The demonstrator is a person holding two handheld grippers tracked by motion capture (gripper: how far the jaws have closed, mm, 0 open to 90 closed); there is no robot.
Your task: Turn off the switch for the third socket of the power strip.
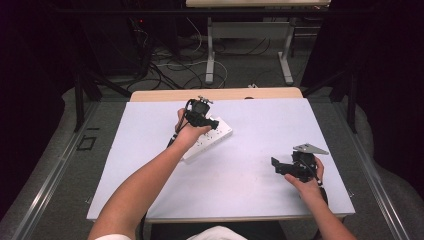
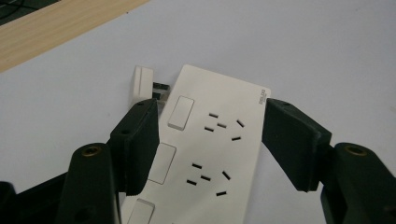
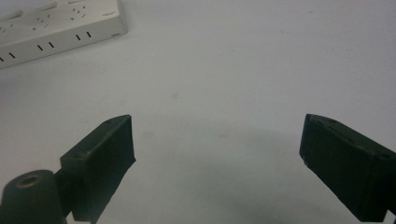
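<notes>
A white sheet (image 1: pixel 260 165) covers nearly the whole surface, leaving a strip of bare wood (image 1: pixel 165 95) along the far edge. Beyond that edge, a second desk (image 1: pixel 250 30) stands on grey metal legs on the floor. Loose cables (image 1: pixel 170 65) lie tangled on the floor near its left leg. Dark curtains (image 1: pixel 385 60) hang at the right and left sides. A metal rail (image 1: pixel 50 185) runs along the floor beside the surface's left edge.
</notes>
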